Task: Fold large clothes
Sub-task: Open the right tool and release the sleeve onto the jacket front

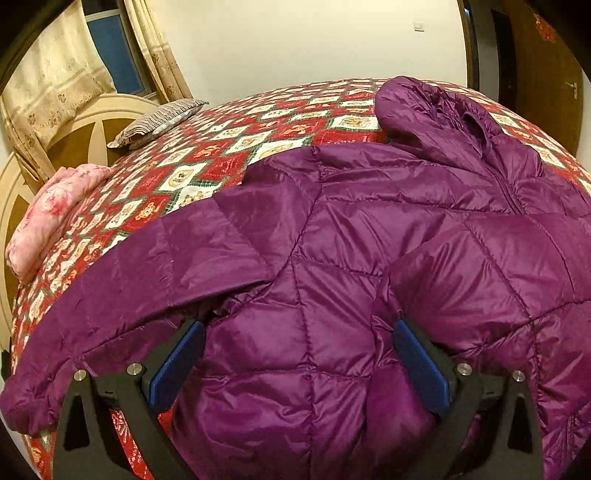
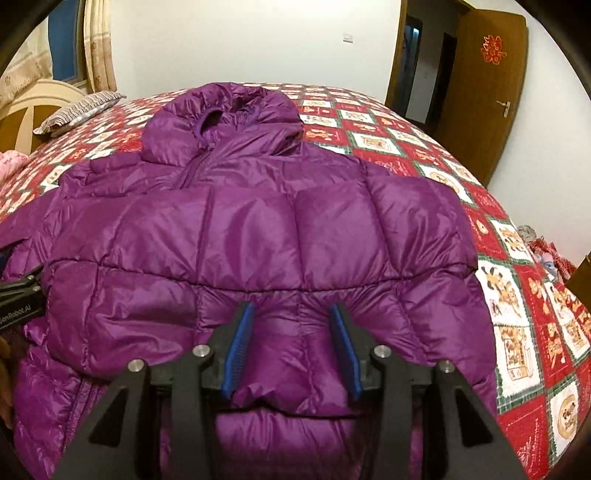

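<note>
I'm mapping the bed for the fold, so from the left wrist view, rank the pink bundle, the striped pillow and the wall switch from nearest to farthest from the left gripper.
From the left gripper:
1. Pink bundle, at the bed's left edge, nearest.
2. Striped pillow, farther up the bed by the headboard, upper left.
3. Wall switch, on the far wall beyond the bed, upper right.

A bed (image 1: 229, 147) covered in a red-and-white patchwork quilt (image 2: 424, 155) carries a purple puffer jacket (image 2: 258, 229), spread flat with its hood away from the cameras, a striped pillow (image 1: 159, 122) and a pink floral bundle (image 1: 55, 214) near the headboard (image 1: 74, 125).
</note>
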Demonstrator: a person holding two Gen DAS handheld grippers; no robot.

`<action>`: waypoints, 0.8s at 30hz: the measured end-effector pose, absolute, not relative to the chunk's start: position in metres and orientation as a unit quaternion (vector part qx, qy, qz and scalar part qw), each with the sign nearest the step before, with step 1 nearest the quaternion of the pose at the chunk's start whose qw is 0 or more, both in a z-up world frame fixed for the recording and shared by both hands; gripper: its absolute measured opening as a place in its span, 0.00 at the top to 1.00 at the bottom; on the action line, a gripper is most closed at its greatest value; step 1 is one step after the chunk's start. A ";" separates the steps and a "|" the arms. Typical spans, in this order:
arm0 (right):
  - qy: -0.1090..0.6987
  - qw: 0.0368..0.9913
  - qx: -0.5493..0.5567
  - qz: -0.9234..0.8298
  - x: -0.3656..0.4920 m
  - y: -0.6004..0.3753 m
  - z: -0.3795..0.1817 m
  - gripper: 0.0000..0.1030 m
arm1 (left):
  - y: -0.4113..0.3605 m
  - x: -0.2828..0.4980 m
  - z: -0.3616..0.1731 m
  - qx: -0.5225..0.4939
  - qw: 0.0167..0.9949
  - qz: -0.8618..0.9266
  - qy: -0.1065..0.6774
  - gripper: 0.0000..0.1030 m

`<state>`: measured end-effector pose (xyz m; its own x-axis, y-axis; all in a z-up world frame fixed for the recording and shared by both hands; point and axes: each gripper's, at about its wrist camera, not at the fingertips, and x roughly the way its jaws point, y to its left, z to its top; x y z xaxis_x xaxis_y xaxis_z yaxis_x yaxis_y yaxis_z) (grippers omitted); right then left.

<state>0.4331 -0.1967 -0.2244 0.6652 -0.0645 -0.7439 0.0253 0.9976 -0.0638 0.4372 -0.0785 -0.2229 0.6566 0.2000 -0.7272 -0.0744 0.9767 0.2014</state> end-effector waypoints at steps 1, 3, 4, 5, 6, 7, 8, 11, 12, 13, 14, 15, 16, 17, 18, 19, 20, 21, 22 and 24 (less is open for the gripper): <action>0.408 0.912 -0.025 -0.025 0.433 -0.197 -0.225 0.54 | -0.079 0.437 -0.223 0.075 0.907 0.074 0.408 0.01; 0.409 0.912 -0.026 -0.027 0.433 -0.196 -0.225 0.54 | -0.077 0.438 -0.223 0.072 0.907 0.073 0.408 0.01; 0.408 0.912 -0.027 -0.027 0.433 -0.196 -0.225 0.54 | -0.076 0.438 -0.223 0.070 0.907 0.071 0.408 0.01; 0.408 0.912 -0.028 -0.028 0.433 -0.196 -0.225 0.54 | -0.075 0.438 -0.223 0.068 0.907 0.070 0.409 0.01; 0.408 0.912 -0.029 -0.029 0.433 -0.196 -0.225 0.54 | -0.074 0.437 -0.223 0.066 0.907 0.070 0.409 0.01; 0.408 0.912 -0.030 -0.030 0.433 -0.195 -0.225 0.54 | -0.074 0.437 -0.223 0.065 0.908 0.069 0.409 0.01; 0.408 0.912 -0.032 -0.031 0.433 -0.194 -0.225 0.53 | -0.073 0.437 -0.223 0.064 0.908 0.068 0.409 0.01; 0.407 0.912 -0.039 -0.035 0.434 -0.192 -0.226 0.53 | -0.071 0.438 -0.223 0.058 0.907 0.064 0.412 0.01; 0.407 0.912 -0.041 -0.036 0.434 -0.191 -0.226 0.53 | -0.070 0.437 -0.223 0.056 0.907 0.064 0.412 0.01; 0.407 0.912 -0.042 -0.036 0.434 -0.191 -0.226 0.53 | -0.070 0.437 -0.222 0.057 0.907 0.064 0.412 0.01; 0.407 0.911 -0.043 -0.037 0.434 -0.191 -0.226 0.53 | -0.071 0.437 -0.222 0.059 0.908 0.065 0.411 0.01; 0.408 0.911 -0.044 -0.037 0.434 -0.191 -0.226 0.53 | -0.071 0.437 -0.222 0.061 0.908 0.066 0.410 0.01; 0.408 0.911 -0.044 -0.037 0.434 -0.191 -0.226 0.53 | -0.072 0.437 -0.222 0.063 0.907 0.067 0.410 0.01; 0.408 0.911 -0.043 -0.037 0.434 -0.191 -0.226 0.53 | -0.072 0.437 -0.222 0.064 0.907 0.067 0.410 0.01; 0.407 0.911 -0.043 -0.038 0.434 -0.192 -0.226 0.53 | -0.072 0.437 -0.222 0.064 0.907 0.067 0.410 0.01; 0.407 0.911 -0.044 -0.038 0.434 -0.191 -0.226 0.53 | -0.072 0.437 -0.222 0.063 0.907 0.067 0.410 0.01; 0.407 0.911 -0.046 -0.041 0.434 -0.191 -0.226 0.51 | -0.073 0.437 -0.222 0.064 0.907 0.068 0.410 0.01; 0.407 0.911 -0.049 -0.044 0.434 -0.190 -0.226 0.50 | -0.073 0.437 -0.222 0.066 0.907 0.068 0.409 0.01; 0.407 0.911 -0.052 -0.048 0.434 -0.190 -0.226 0.49 | -0.074 0.437 -0.222 0.068 0.907 0.069 0.409 0.01; 0.407 0.911 -0.053 -0.051 0.434 -0.190 -0.226 0.47 | -0.074 0.437 -0.222 0.071 0.907 0.070 0.408 0.01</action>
